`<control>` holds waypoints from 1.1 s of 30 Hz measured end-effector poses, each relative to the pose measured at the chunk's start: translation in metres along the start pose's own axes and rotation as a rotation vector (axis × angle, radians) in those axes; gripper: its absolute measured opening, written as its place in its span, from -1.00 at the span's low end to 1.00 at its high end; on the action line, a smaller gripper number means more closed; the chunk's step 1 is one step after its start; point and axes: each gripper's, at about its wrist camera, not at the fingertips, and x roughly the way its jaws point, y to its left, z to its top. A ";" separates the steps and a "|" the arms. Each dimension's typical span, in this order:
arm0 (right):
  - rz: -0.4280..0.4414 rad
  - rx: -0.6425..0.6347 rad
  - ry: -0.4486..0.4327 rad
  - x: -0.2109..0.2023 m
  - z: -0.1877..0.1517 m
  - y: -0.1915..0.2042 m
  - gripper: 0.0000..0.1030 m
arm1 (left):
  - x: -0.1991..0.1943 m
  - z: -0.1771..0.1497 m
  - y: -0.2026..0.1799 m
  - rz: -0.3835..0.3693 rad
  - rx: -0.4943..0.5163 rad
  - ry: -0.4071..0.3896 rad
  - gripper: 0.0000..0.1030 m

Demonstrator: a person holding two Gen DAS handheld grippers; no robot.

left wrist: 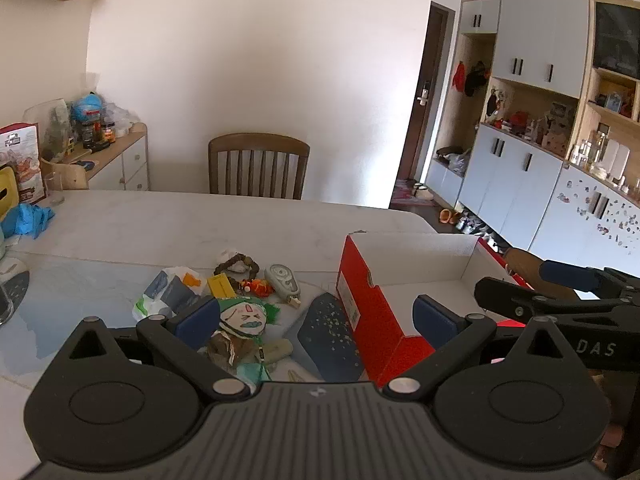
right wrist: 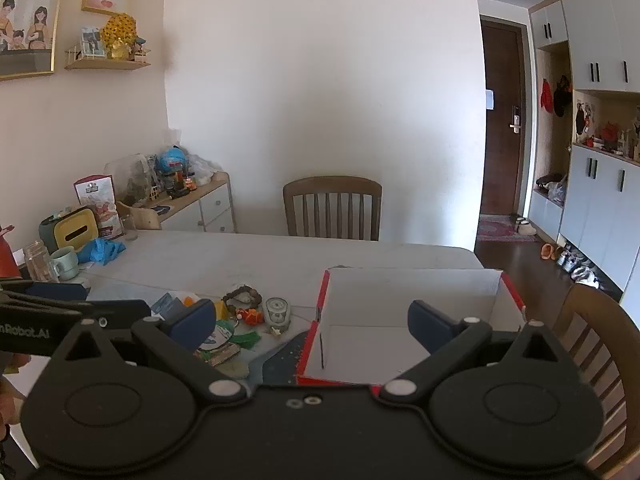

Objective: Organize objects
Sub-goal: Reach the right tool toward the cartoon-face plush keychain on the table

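Note:
A red cardboard box [left wrist: 364, 304] with a white inside [right wrist: 404, 300] stands open on the white table. Left of it lies a small heap: a paper doll with green hair [left wrist: 245, 316], a correction tape roller [left wrist: 282, 278], a bead bracelet [left wrist: 236, 263], a yellow block [left wrist: 220, 286], an orange toy [left wrist: 259, 286], a plastic packet [left wrist: 170, 294]. My left gripper [left wrist: 316, 320] is open above the heap and the box's left wall, holding nothing. My right gripper [right wrist: 312, 322] is open over the box's near left corner, empty too.
A dark speckled mat [left wrist: 328, 336] lies under the box's left edge. A wooden chair [left wrist: 259, 166] stands at the table's far side, another [right wrist: 592, 344] at the right. Mugs, a glass jar [right wrist: 38, 261], a tissue box [right wrist: 76, 232] and a blue bag [left wrist: 28, 219] crowd the table's left end.

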 end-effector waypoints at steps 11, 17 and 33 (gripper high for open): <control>-0.010 -0.006 0.034 0.021 0.010 0.025 0.96 | 0.013 0.014 0.042 -0.034 0.021 -0.005 1.00; -0.004 0.009 0.075 0.037 0.014 0.038 0.94 | 0.024 0.020 0.071 -0.017 0.002 0.009 1.00; 0.052 -0.020 0.249 0.084 0.009 0.076 0.91 | 0.083 0.014 0.143 0.065 0.028 0.075 0.99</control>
